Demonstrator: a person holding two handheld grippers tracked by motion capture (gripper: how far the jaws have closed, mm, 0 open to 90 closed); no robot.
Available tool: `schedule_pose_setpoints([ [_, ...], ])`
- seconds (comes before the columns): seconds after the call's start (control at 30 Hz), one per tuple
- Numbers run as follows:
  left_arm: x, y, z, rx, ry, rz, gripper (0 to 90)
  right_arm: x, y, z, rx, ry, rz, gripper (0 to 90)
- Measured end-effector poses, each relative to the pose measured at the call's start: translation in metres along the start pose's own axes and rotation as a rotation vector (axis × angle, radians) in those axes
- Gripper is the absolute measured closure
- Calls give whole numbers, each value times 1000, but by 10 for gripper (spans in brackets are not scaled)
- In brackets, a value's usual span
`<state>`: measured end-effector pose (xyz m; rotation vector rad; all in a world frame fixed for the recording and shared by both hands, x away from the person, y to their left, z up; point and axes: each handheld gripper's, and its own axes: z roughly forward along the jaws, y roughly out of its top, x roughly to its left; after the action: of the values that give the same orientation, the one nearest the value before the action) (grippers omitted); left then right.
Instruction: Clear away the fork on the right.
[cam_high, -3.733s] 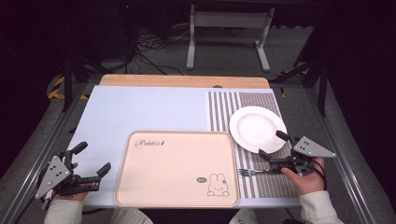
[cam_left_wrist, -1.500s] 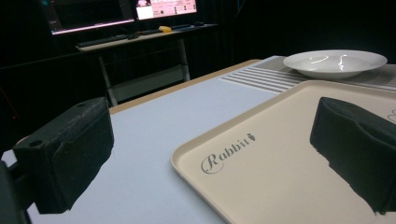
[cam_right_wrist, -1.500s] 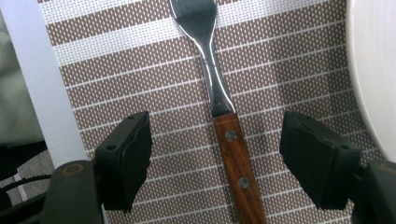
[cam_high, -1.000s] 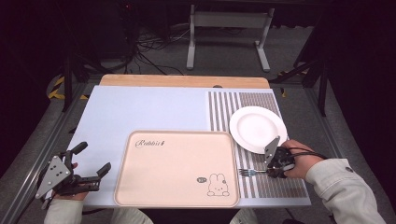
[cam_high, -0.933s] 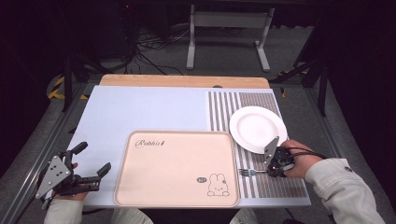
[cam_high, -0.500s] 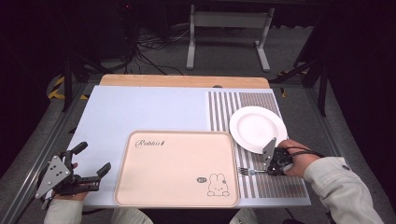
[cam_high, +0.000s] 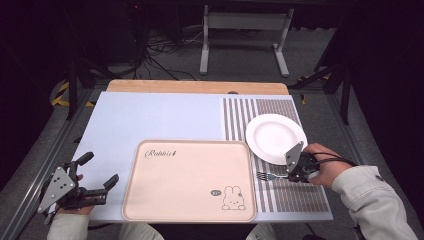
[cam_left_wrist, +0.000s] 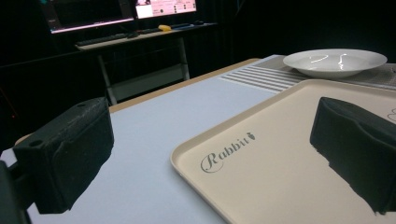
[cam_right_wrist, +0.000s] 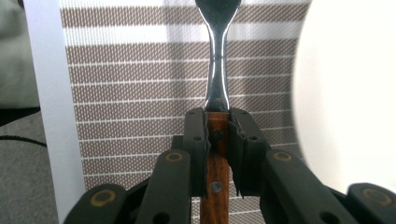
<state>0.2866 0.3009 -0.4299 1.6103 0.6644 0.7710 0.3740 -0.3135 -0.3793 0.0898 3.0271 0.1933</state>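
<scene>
Both right gripper (cam_right_wrist: 217, 135) fingers (cam_right_wrist: 196, 140) clamp the fork (cam_right_wrist: 218, 84) at its wooden handle top, light, stiff, slippery steel neck; left gripper (cam_high: 95, 189) fingers gape, empty.

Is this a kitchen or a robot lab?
Probably a lab or recording studio set up like a dinner table. Monitors glow on a desk in the dark, cables lie on the floor, and the table holds just a tray, plate and fork.

Table (cam_high: 150, 115): tray (cam_high: 185, 185), striped mat (cam_high: 285, 192)
</scene>
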Motion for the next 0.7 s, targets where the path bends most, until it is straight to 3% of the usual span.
schedule_pose_setpoints([
  [0.33, 0, 0, 0, 0, 0, 0, 4, -2, 14, -15, -18, -30, 8, 785],
  [0.7, 0, 0, 0, -2, -1, -3, 4, -5, 59, -23, -62, -45, -46, 785],
])
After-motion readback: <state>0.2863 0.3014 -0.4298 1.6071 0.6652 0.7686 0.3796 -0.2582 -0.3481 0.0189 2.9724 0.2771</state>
